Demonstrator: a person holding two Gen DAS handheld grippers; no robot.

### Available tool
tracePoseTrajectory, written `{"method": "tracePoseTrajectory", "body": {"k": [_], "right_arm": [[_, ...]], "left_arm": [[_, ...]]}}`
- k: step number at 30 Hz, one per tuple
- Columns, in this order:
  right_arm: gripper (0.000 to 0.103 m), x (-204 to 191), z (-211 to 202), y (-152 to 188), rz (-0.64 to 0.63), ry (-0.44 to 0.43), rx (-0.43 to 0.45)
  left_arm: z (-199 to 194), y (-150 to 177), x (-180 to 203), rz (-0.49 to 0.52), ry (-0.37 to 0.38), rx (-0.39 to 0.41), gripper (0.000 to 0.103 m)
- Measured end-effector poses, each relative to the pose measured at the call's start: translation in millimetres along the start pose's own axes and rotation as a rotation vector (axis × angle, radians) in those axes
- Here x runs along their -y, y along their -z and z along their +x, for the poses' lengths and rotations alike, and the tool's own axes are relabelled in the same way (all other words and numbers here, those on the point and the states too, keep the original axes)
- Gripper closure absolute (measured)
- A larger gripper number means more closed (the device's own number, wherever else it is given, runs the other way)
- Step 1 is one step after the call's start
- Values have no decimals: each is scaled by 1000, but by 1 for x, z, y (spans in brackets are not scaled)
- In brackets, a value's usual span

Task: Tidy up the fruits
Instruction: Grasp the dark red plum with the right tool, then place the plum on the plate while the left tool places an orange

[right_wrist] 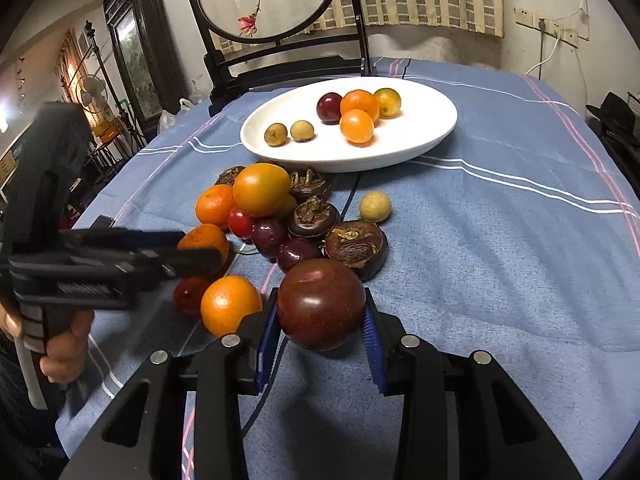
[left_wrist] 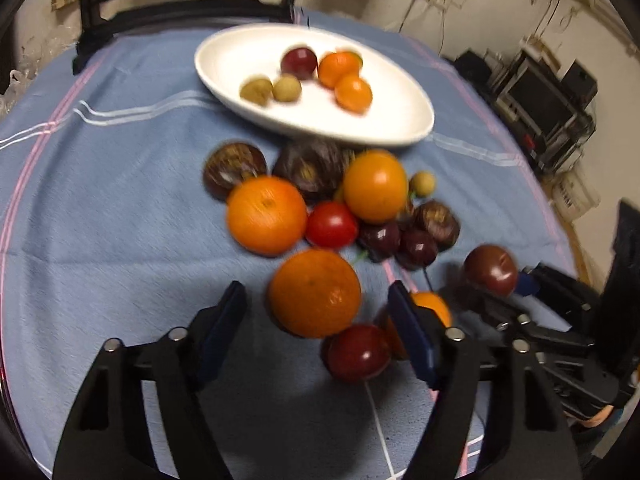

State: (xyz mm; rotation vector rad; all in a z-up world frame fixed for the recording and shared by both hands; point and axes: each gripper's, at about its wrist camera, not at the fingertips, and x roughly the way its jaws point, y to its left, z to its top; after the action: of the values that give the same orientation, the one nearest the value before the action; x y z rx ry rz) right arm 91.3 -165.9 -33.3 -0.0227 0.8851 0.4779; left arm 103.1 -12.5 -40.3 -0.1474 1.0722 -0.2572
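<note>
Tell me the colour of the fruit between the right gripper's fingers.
Dark reddish-brown, glossy plum, held in the right gripper; clearest in the right wrist view.

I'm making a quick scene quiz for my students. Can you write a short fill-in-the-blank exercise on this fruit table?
1. The right tongs are shut on a dark red round ____.
2. The white oval plate holds ____ fruits.
3. The left tongs are ____, with a round orange tangerine between the fingers.
4. The fruits lie on a ____ striped tablecloth.

Missing words: plum; six; open; blue
</note>
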Motion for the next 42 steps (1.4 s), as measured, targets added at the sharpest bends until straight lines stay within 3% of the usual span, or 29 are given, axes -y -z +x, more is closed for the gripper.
{"method": "tracePoseTrajectory", "body": {"k": [3,4,6,10,17,23,27,29,36,38,39,41,42], "right_arm": [[65,-1,-1,0,-5,-4,6],[65,-1,-2,1,-4,-5,9],[65,1,-2,0,2,-7,9],[65,4,-2,0,17,-12,14],[65,9,-22,-10,74,-4,114],[65,3,-28,-58,65,39,155],[65,2,2,-97,36,85,128],[65,3,18,-107,38,98,115],[64,27,65,-112,98,62,45],[58,32,67,-112,110,40,56],[52,34,67,-111,116,30,68],[45,35,64,-109,113,30,82],[44,33,61,-108,104,34,87]], "left_arm": [[2,4,10,60,-78,28,44],[2,4,11,59,-65,27,53],[-1,4,11,52,-75,30,61],[-8,5,7,30,-78,26,61],[-43,-6,1,29,-58,97,61],[-57,-56,4,37,-77,174,61],[-42,-97,3,-6,-145,215,61],[-26,-113,1,-30,-154,197,61],[20,-134,-4,-57,-164,121,61],[29,-139,-1,-52,-158,118,60],[32,-141,3,-46,-164,126,59],[32,-143,6,-37,-186,157,40],[28,-143,9,-30,-202,182,37]]}}
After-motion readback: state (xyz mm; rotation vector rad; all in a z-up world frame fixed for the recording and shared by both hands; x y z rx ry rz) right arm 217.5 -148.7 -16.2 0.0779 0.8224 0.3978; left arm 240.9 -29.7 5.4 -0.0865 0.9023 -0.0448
